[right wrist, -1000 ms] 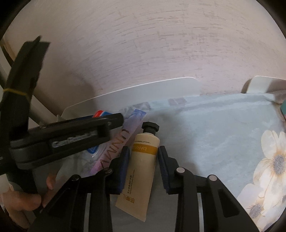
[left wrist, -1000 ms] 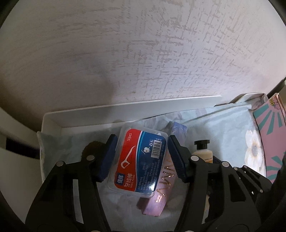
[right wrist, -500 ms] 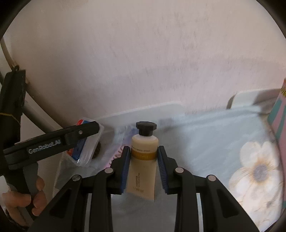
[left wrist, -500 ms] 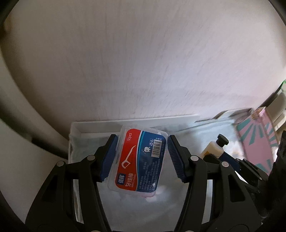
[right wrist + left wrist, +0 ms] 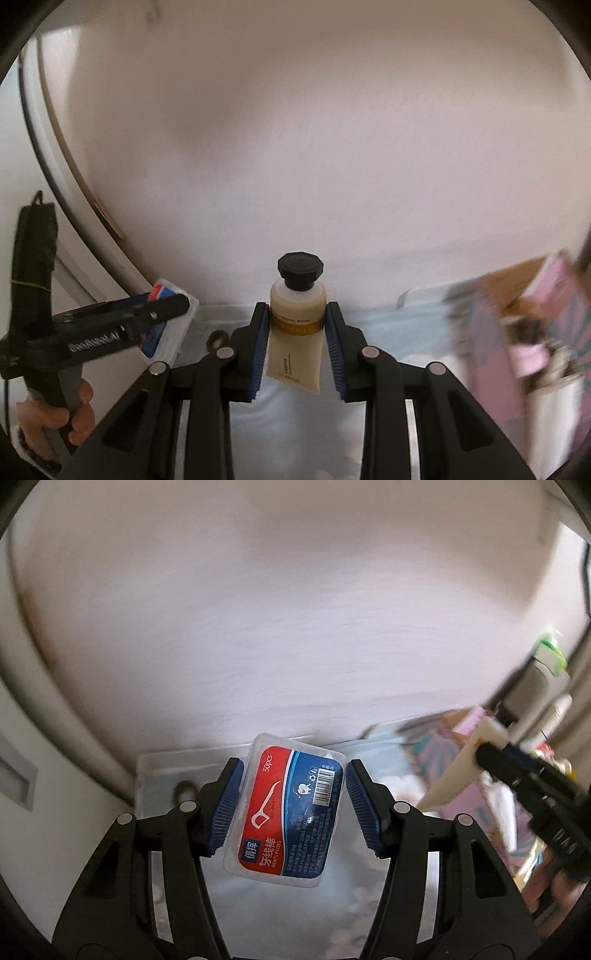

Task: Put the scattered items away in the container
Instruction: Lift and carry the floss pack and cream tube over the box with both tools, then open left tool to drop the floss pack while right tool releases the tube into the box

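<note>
The dental floss pick box [image 5: 286, 806], a clear plastic case with a red and blue label, sits tilted between the blue pads of the left gripper [image 5: 293, 805], whose jaws stand about half wide and clamp its two long sides. It hangs in the air above a white tray [image 5: 162, 762] lined with a pale blue cloth [image 5: 343, 878]. A small brown ring [image 5: 183, 789], perhaps a hair tie, lies on the cloth near the tray's left wall.

The cream tube [image 5: 297, 332], pale yellow with a black cap and a gold band, stands upright between the pads of the right gripper [image 5: 297, 343]; these jaws are narrow and pinch the tube just below its shoulder. It too is held clear above the cloth.

Behind both runs a whitish textured wall [image 5: 295, 627]. To the right, blurred pink and teal boxes [image 5: 535, 332] crowd the tray's far end.

The left view shows the box's label and the tube's side at right. The right view shows the left gripper from the side, the person's hand [image 5: 55, 417] around its handle, and a curved white frame [image 5: 48, 155].
</note>
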A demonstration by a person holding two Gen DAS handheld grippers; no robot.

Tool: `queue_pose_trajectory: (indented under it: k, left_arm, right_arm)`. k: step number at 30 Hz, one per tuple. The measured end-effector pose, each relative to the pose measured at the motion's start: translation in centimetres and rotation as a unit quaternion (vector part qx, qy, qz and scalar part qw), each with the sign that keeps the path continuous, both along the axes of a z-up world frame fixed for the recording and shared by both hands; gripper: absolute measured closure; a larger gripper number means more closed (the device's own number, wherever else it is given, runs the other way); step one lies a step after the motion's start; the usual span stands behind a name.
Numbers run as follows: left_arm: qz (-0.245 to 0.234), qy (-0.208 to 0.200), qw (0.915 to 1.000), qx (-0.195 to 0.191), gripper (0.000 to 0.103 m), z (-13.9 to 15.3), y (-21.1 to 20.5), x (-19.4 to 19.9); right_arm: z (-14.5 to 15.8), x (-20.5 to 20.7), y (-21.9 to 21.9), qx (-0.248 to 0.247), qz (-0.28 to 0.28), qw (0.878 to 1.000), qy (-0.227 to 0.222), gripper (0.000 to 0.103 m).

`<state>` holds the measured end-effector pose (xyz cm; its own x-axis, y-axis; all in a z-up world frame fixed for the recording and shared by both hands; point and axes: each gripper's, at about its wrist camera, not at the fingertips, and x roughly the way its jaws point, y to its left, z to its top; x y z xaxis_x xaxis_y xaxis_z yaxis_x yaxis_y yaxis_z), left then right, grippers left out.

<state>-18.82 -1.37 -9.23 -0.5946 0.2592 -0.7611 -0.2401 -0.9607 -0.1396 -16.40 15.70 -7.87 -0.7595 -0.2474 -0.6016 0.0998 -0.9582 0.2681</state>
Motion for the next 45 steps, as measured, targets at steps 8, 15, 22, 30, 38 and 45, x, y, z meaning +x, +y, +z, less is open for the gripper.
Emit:
queue_pose_trajectory:
  k: [8,15,22,30,38,45]
  left_arm:
    - [-0.113,0.019,0.9933,0.017,0.048,3.2,11.8,1.1]
    - [-0.21,-0.006,0.9774,0.021,0.048,1.4,22.8,2.2]
    - [-0.257,-0.045,0.9653,-0.007,0.048,-3.2,31.9,3.7]
    - [-0.244,-0.06,0.9675,-0.031,0.048,-6.2,33.8,3.0]
    - [-0.21,-0.061,0.9757,0.004,0.008,-5.1,31.9,2.1]
    - [-0.146,-0.024,0.9889,0.009,0.004,-1.5,26.0,1.1]
  right_arm:
    - [4.7,8.4,10.8,0.061,-0.066,0.996,-0.021,0.075]
    - [2.4,12.5,16.8,0.079,-0.115,0.988,-0.069,0.075]
    - [-0.2,15.0,19.7,0.062,-0.115,0.984,-0.121,0.075]
    - [-4.7,14.9,19.9,0.049,-0.1,0.981,-0.157,0.075]
    - [-6.7,13.7,20.5,0.036,-0.077,0.981,-0.172,0.075]
    - [-3.3,14.4,19.5,0.076,-0.065,0.99,-0.097,0.045]
